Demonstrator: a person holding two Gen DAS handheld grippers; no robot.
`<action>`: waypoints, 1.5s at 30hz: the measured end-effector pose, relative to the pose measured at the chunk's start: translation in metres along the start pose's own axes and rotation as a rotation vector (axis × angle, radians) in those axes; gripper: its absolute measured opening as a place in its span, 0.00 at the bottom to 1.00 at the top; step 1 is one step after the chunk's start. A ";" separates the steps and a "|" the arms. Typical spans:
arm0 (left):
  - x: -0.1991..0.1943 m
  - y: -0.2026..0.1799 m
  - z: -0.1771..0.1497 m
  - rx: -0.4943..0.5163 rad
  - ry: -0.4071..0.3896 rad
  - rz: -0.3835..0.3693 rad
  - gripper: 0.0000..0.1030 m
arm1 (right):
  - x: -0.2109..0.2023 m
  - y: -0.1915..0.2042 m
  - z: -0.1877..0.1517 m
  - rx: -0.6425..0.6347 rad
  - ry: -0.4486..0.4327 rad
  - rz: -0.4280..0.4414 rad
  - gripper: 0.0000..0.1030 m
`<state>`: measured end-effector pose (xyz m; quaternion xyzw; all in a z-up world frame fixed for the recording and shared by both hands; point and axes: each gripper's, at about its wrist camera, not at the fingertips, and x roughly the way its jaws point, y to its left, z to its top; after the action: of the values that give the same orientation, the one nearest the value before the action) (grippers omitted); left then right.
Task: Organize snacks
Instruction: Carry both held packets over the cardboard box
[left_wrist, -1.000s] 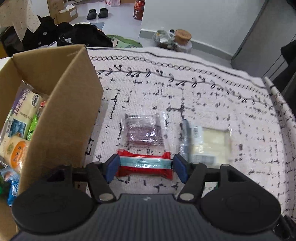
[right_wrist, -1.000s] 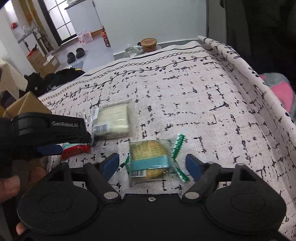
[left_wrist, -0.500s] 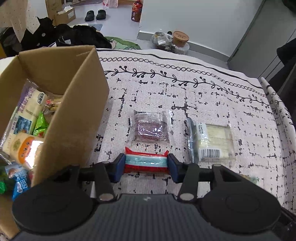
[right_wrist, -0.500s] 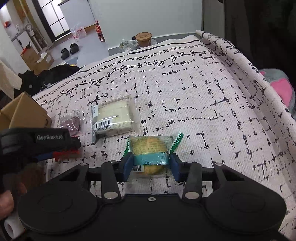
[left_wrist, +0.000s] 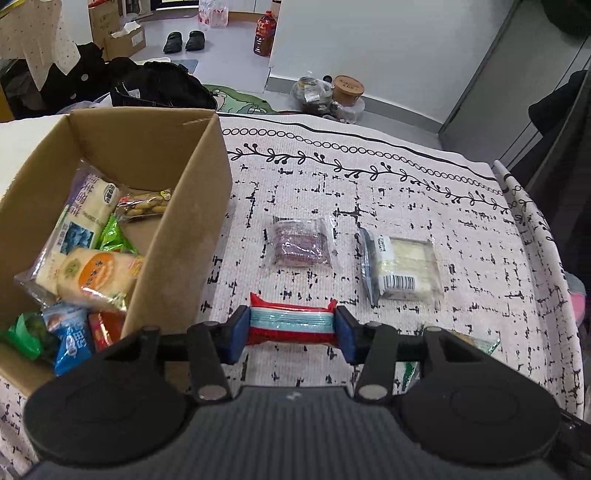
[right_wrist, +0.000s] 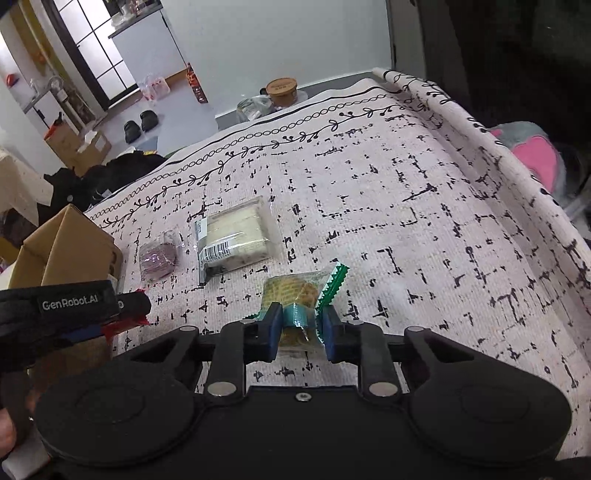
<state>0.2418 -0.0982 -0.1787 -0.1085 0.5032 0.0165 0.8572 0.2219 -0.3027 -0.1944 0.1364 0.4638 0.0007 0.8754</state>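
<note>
The left hand-held gripper (left_wrist: 291, 326) pinches a red bar (left_wrist: 291, 322) end to end, just right of the box (left_wrist: 177, 221) that holds other snacks. The right hand-held gripper (right_wrist: 298, 328) is clamped on a green cookie pack (right_wrist: 295, 295), squeezing it narrow — the cookie may crack. Two packs lie farther off on the cloth (left_wrist: 424, 206): a purple one (left_wrist: 300, 242) and a pale one (left_wrist: 402, 267). The risk I see: slick wrappers sliding out mid-carry, or the bar catching the box's near wall.
</note>
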 end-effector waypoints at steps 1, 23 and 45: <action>-0.001 0.000 0.000 0.000 0.000 -0.002 0.47 | -0.002 -0.001 -0.001 0.002 -0.002 0.001 0.20; -0.066 0.021 0.013 0.002 -0.097 -0.043 0.47 | -0.059 0.031 0.013 0.000 -0.122 0.101 0.16; -0.133 0.098 0.023 -0.061 -0.175 -0.022 0.47 | -0.079 0.120 0.004 -0.093 -0.169 0.220 0.16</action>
<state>0.1831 0.0127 -0.0691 -0.1380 0.4243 0.0319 0.8944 0.1957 -0.1986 -0.0995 0.1454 0.3703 0.1066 0.9113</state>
